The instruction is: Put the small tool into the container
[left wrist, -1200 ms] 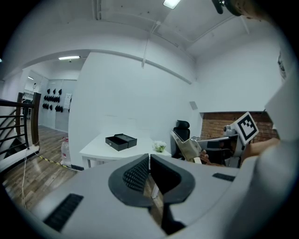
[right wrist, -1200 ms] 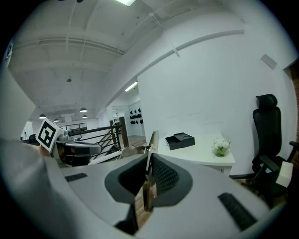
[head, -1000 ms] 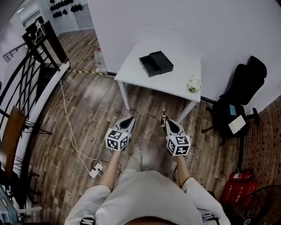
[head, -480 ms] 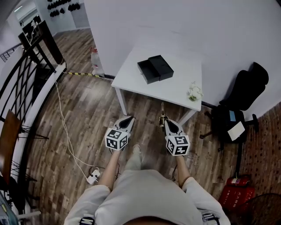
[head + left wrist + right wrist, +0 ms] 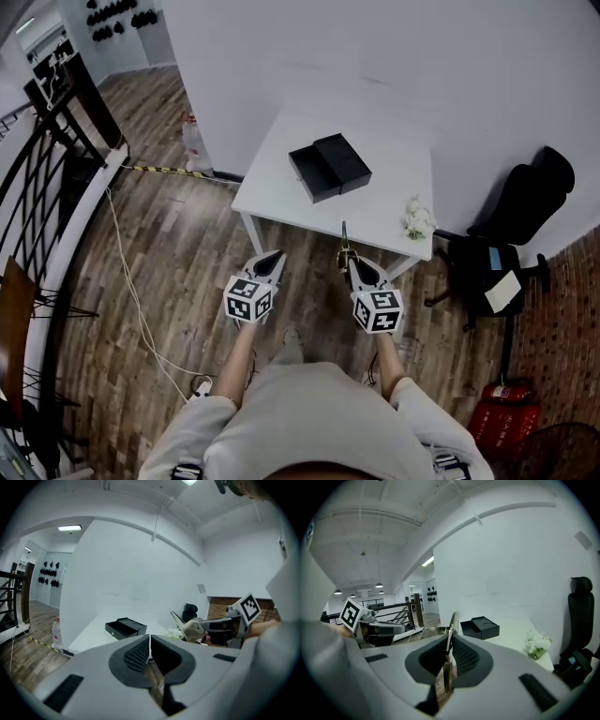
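Observation:
A black container [image 5: 328, 166] with its drawer pulled out sits on the white table [image 5: 389, 192]; it also shows as the black container [image 5: 125, 627] and the black container [image 5: 480, 627] in the two gripper views. My right gripper [image 5: 350, 263] is shut on the small tool [image 5: 344, 240], a thin brass-coloured metal piece that sticks up past the jaws. The same tool [image 5: 450, 632] stands clamped between the pads. My left gripper [image 5: 275, 255] is shut with nothing in it, its pads [image 5: 137, 654] closed together. Both grippers hang over the wooden floor, short of the table's near edge.
A small bunch of white flowers [image 5: 417, 220] stands at the table's right corner. A black office chair [image 5: 520, 202] is at the right, red fire extinguishers [image 5: 502, 427] at the lower right. A dark railing [image 5: 37, 178] and a floor cable [image 5: 131, 281] run along the left.
The table and black container have come closer and lower in the head view as the person walks toward them. Both grippers keep their pose, the right still holding the tool.

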Available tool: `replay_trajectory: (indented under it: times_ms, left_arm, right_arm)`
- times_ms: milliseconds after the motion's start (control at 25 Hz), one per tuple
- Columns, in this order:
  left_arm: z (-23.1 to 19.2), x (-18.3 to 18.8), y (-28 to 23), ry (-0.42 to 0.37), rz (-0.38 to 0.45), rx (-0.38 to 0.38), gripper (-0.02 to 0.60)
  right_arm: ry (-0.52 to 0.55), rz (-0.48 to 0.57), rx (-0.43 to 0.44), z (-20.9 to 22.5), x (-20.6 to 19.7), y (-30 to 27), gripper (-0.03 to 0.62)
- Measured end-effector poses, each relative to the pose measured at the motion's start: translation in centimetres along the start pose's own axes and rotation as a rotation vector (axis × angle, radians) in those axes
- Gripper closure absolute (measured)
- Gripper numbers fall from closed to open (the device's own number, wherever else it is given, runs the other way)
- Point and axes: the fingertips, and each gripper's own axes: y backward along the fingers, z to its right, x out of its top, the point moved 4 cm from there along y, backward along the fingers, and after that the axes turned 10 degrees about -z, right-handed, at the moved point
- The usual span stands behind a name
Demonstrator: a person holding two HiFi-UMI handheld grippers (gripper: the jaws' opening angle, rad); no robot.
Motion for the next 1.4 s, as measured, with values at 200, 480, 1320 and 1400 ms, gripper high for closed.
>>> replay_trajectory:
  times_ms: [200,480,1320,1400]
  left_arm:
    - [-3.4,2.5,-2.5,-0.004,0.002,-0.022,0.566]
    - [-7.9,5.1,-5.3,-0.014,0.003,-0.048,0.566]
    - [-12.3,5.8,-8.5,0.008,-0.011,-0.083,0.566]
    - [-12.5,5.9,-8.6,0.009,-0.014,-0.08,0.566]
  right_arm:
    - [-0.001,-0.005,-0.017,0.7,2.5,-3.6,0.574]
    - [-0.008,-0.005,-0.047,1.3,5.3,-8.0,0.574]
    - [0.014,-0.052,-0.073,1.4,6.5,-12.5,0.574]
    - [0.014,-0.058,-0.07,1.6,6.6,-12.9,0.574]
